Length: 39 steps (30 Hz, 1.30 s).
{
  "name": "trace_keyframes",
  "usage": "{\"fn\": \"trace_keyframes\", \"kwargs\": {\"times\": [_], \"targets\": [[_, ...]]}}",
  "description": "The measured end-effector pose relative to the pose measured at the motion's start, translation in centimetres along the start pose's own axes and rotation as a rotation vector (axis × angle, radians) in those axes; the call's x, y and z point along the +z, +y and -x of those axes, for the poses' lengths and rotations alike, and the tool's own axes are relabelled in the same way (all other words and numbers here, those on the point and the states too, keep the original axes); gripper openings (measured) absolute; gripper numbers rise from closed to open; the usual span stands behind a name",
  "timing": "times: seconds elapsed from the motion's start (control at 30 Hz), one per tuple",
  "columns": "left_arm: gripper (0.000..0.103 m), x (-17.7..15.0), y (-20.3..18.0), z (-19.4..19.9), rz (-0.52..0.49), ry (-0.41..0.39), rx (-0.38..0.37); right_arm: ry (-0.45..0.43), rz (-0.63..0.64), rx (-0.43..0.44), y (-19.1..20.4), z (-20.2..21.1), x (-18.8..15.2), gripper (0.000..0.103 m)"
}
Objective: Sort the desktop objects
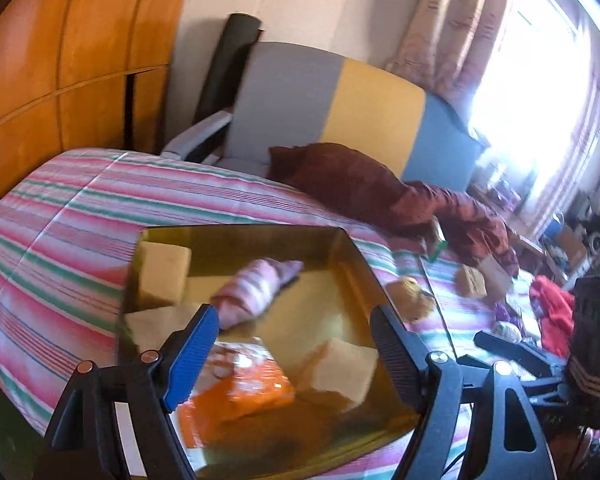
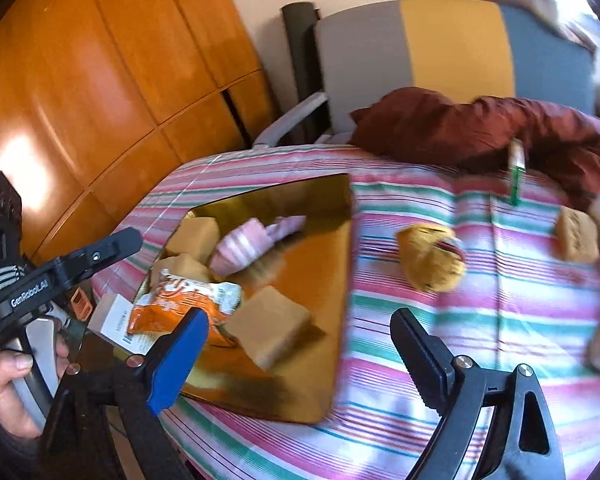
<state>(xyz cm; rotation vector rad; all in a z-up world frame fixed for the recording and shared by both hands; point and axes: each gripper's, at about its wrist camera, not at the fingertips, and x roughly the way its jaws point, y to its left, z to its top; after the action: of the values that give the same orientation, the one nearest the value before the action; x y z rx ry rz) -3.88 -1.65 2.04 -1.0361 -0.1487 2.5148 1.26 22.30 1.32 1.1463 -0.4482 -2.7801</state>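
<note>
Left gripper (image 1: 296, 344): jaws spread wide, empty, poised above the near end of the tray.
Right gripper (image 2: 300, 340): jaws spread wide, empty, over the tray's near right edge.
Gold tray (image 2: 340, 264): shallow, glossy, on the striped bedspread (image 2: 440, 360); serves as the collecting bin.
Orange snack packet (image 2: 172, 308): in the tray's near corner; light, crinkly, slippery film; best pinched at a sealed end.
Tan blocks (image 2: 272, 324): several in the tray; sponge-like in look, probably light and squashy; take across flat faces.
Pink striped roll (image 2: 240, 248): mid-tray, soft cloth; grip around the middle.
Yellow bundle (image 2: 432, 258): outside the tray, right of it on the bedspread; looks soft and light, yet unsorted; pinch across its bulk.
Tan block, loose (image 2: 578, 236): farther right, well apart from the tray.
Green packet (image 2: 516, 172): far, touching the maroon pillow (image 2: 440, 128); thin, probably stiff.
</note>
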Motion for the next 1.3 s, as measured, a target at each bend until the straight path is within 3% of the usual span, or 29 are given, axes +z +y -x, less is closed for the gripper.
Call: {"fn": "trace_keyframes", "kwargs": {"times": [0.43,0.53,0.87,1.03,1.3], "targets": [[0.073,-1.1,-10.4,-3.1,-0.263,0.102,-0.133,-0.014,-0.119,-0.193,-8.8,4.6,-1.9,0.094],[0.067,-1.1,-12.1,-4.0,-0.296,0.125,-0.165,-0.025,-0.14,-0.223,-10.4,5.6,-1.8,0.094],[0.066,-1.2,-15.7,-6.9,-0.381,0.186,-0.206,-0.057,-0.217,-0.342,-17.1,8.3,-0.3,0.098],[0.066,-1.2,-16.8,-8.7,-0.431,0.238,-0.233,-0.059,-0.186,-0.428,-20.1,8.4,1.0,0.098],[0.068,-0.8,-18.0,-11.8,-0.54,0.287,-0.257,0.002,0.025,-0.592,-23.6,6.5,3.9,0.097]]}}
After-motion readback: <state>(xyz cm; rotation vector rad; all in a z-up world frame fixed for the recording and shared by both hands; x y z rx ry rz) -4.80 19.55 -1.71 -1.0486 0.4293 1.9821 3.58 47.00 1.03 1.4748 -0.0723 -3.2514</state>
